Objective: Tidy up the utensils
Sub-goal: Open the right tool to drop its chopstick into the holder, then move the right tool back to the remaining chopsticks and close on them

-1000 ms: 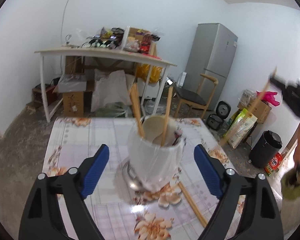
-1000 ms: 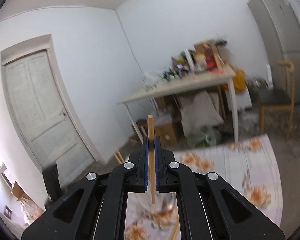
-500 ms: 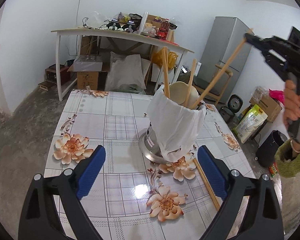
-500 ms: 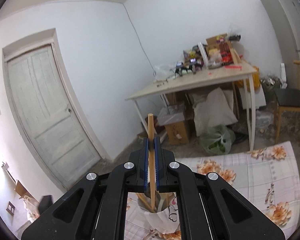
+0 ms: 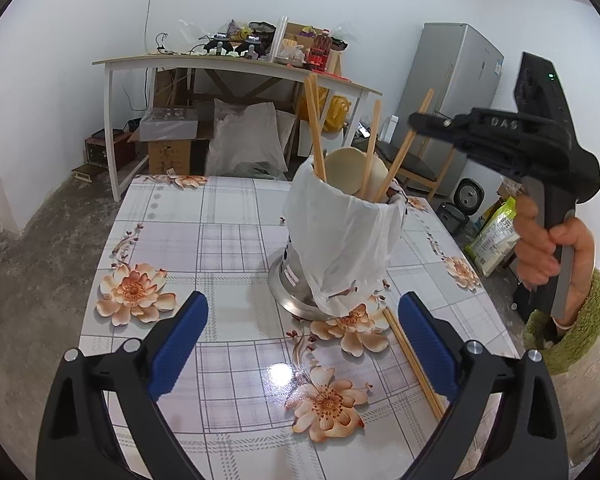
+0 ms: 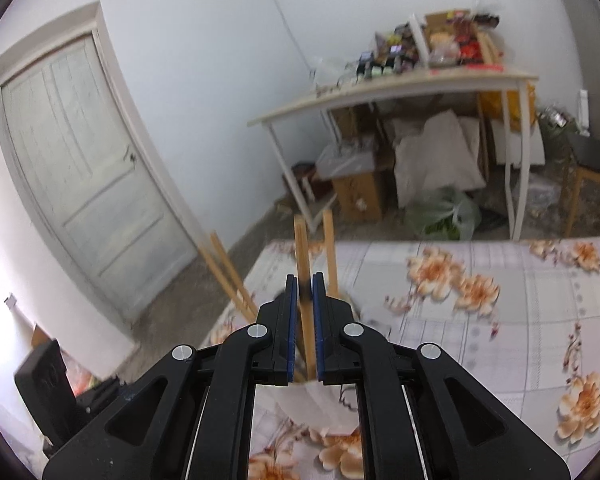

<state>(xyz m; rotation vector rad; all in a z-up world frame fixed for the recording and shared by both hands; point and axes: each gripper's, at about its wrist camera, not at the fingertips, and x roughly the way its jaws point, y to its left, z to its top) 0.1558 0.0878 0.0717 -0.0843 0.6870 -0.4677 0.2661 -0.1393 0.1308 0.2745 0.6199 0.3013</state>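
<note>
In the left wrist view, the left gripper (image 5: 302,344), black with two blue pads, hangs over a table with a glossy floral tiled cover (image 5: 204,248); its jaws have just been opening and now stand spread wide with nothing between them. Ahead of it a round metal utensil holder wrapped in a white plastic bag (image 5: 340,240) stands upright on the table. Four wooden chopsticks rise from it: a pair at the left (image 5: 314,132), one in the middle (image 5: 370,148), and one leaning right (image 5: 404,148). A cream spoon-like utensil (image 5: 342,168) also sits inside. Two more wooden chopsticks (image 5: 414,364) lie side by side on the table, just right of the holder's base. The right gripper (image 5: 418,120) reaches in from the right, held by a hand (image 5: 548,248) in a green cuff (image 5: 576,332), its tip at the upper part of the leaning chopstick.

In the right wrist view, somewhat blurred, the right gripper (image 6: 305,320) has its jaws nearly together; they have just been easing apart, and one chopstick stands upright in the narrow gap, its lower end down in the bag-wrapped holder (image 6: 312,400). Whether the pads touch it cannot be told. Three other chopsticks show beyond: one just right, and a pair slanting left.
</note>
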